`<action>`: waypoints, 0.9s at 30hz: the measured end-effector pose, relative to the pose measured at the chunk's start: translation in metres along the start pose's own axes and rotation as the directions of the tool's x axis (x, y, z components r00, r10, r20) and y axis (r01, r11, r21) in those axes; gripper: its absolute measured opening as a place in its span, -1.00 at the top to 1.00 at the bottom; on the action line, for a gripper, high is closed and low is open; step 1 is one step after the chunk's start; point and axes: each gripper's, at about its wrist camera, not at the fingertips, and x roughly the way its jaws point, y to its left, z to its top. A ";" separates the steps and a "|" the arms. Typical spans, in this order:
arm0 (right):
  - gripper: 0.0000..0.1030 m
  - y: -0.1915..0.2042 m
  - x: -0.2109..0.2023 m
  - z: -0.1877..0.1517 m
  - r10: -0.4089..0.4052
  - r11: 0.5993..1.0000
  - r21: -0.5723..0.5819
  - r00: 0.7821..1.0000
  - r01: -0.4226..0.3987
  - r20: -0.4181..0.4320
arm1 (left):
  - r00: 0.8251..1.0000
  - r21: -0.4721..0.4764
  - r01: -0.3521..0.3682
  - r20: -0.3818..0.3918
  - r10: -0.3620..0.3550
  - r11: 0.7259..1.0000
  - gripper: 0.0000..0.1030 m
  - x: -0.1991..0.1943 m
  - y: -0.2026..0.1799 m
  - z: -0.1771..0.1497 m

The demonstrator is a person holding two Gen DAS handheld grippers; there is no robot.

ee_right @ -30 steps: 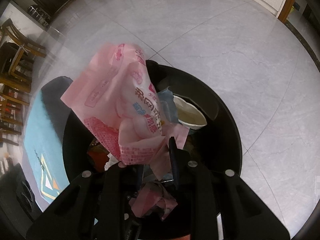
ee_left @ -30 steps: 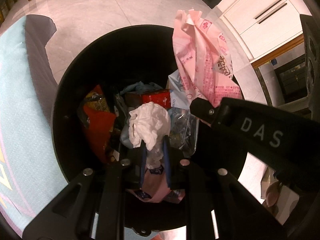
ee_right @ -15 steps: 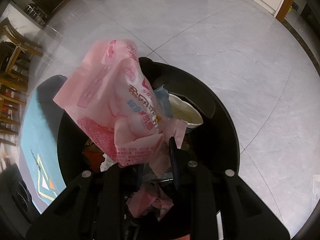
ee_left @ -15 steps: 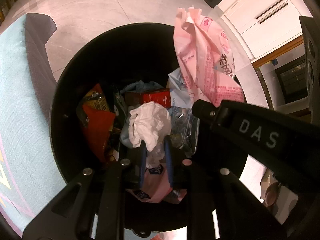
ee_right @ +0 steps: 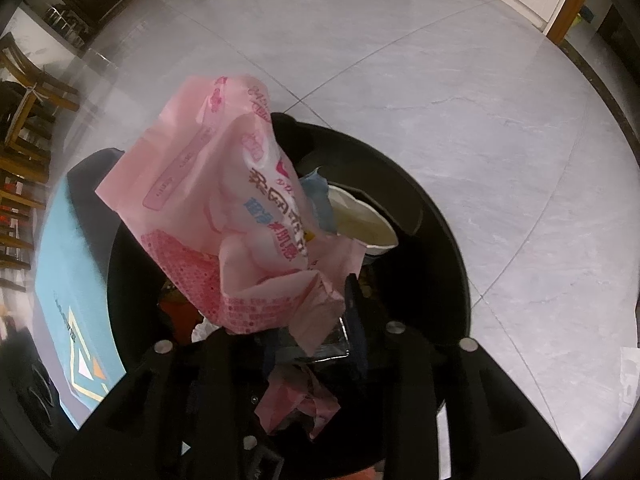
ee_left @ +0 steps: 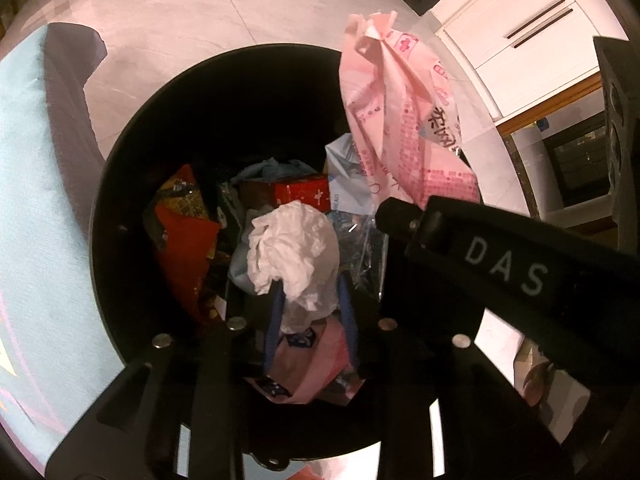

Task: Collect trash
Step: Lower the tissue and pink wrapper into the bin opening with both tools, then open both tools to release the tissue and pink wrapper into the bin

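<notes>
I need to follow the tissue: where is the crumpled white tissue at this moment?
In the left wrist view, the crumpled white tissue sits between the opening left gripper fingers, over the black trash bin, just below a red box.

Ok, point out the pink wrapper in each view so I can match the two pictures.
Left wrist view: pink wrapper at upper right, above the right claw's black finger.
Right wrist view: pink wrapper left of centre, filling the space above the claw.
Shared landmark: the black trash bin below it in both.
</notes>
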 end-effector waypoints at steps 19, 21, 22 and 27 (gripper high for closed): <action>-0.27 -0.007 -0.042 -0.011 0.031 0.999 -0.021 0.994 -0.029 0.101 | 0.990 -0.068 0.024 0.140 -0.014 0.997 -0.50 -0.061 0.014 -0.010; -0.29 -0.007 -0.046 -0.012 0.037 0.999 -0.024 0.993 -0.034 0.113 | 0.986 -0.067 0.023 0.165 -0.011 0.997 -0.62 -0.070 0.016 -0.011; -0.30 -0.007 -0.049 -0.013 0.040 0.999 -0.025 0.992 -0.038 0.121 | 0.982 -0.065 0.018 0.188 -0.005 0.998 -0.63 -0.077 0.016 -0.012; -0.41 -0.008 -0.065 -0.014 0.062 0.998 -0.027 0.986 -0.059 0.155 | 0.962 -0.030 -0.036 0.270 0.042 0.999 -0.84 -0.107 0.011 -0.016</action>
